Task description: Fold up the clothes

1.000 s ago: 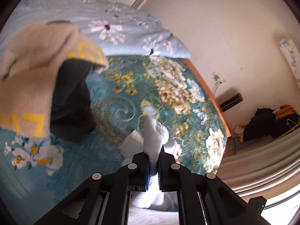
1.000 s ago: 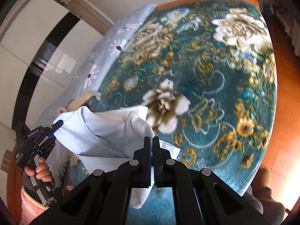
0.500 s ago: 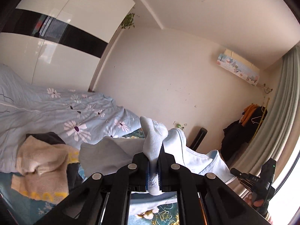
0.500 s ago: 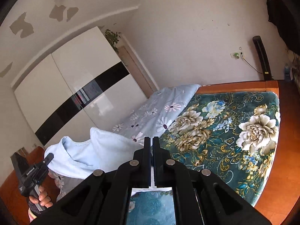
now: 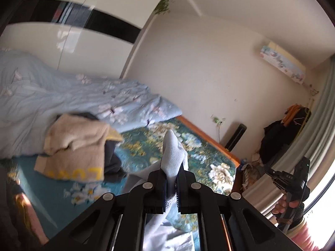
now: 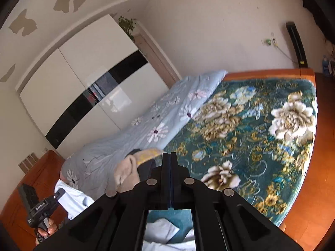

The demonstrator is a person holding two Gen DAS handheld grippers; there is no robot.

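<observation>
We hold the pale blue shirt (image 5: 172,159) pinched in the left gripper (image 5: 172,179); right gripper (image 6: 170,179) fingers pressed together, contents indiscernible, above the bed (image 6: 261,125).

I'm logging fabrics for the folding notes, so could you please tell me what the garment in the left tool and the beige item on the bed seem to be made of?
The pale blue garment pinched in the left tool looks like thin, matte woven cotton: it creases softly. The beige item looks like thick, fuzzy fleece or terry, judging by its napped surface; blur leaves this open.
</observation>
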